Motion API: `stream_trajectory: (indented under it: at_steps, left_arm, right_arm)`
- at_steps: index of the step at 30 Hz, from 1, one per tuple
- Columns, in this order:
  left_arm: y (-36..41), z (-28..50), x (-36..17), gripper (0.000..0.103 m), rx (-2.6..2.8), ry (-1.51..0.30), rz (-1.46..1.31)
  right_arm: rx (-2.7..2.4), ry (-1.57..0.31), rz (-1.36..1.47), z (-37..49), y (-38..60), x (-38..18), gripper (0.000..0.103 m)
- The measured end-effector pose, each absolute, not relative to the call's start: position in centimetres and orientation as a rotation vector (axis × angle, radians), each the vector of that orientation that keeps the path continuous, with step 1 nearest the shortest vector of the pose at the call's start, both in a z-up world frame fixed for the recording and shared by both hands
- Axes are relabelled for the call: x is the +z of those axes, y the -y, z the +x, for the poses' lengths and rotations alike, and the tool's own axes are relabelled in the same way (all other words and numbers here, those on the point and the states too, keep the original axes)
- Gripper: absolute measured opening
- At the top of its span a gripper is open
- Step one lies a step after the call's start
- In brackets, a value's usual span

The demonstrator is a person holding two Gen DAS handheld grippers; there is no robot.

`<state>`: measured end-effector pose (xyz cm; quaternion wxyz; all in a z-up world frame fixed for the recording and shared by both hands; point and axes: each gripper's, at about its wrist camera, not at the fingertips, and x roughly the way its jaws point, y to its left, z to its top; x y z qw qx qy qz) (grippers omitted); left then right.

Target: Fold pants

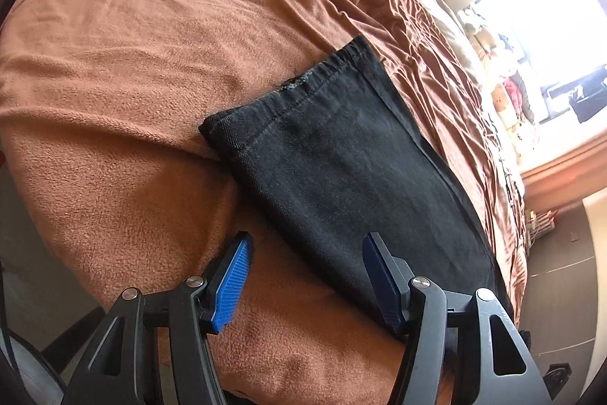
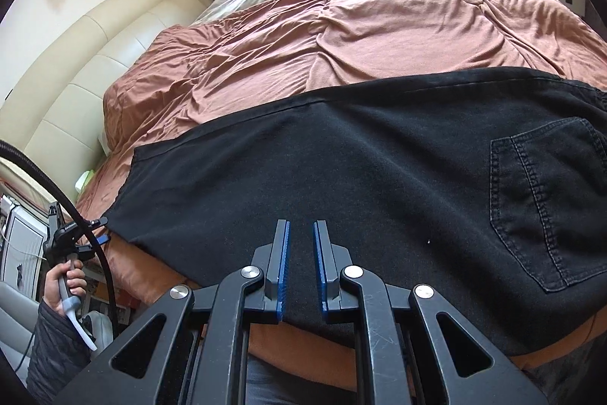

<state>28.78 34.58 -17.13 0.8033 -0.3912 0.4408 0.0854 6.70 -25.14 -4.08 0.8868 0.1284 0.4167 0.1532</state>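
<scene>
Black denim pants, laid lengthwise near the front edge of a rust-brown fleece bedspread, legs seemingly stacked one over the other, hem flat; likely one fold done, crosswise folds left. Left gripper open over the leg's near edge, nothing pinched; right gripper nearly closed, empty, above the thigh. No containers visible.

Black pants flat across rust-brown blanket, back pocket up.
</scene>
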Motion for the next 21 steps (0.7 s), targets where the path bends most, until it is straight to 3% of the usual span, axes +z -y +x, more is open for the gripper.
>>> stream_trajectory:
  at_steps: [7,9,10,12,21]
  left_arm:
    - [-36.3,30.8,-18.2,0.059,0.199,-0.9,-0.85]
    - [-36.7,31.3,-18.3,0.034,0.233,-0.9,-0.825]
    - [-36.9,31.5,-18.4,0.029,0.245,-0.906,-0.813]
    - [-37.5,31.6,-18.4,0.008,0.243,-0.888,-0.819]
    - [-38.2,33.2,-14.3,0.005,0.212,-0.784,-0.79]
  right_arm:
    - [0.315,-0.916,0.257,6.6,24.2,-6.5,0.009]
    - [0.33,-0.928,0.279,7.0,24.0,-7.1,0.009]
    - [0.329,-0.933,0.284,7.3,23.9,-7.4,0.009]
    - [0.325,-0.942,0.279,7.6,23.6,-8.0,0.009]
    - [0.357,-0.982,0.217,9.2,21.2,-8.2,0.009]
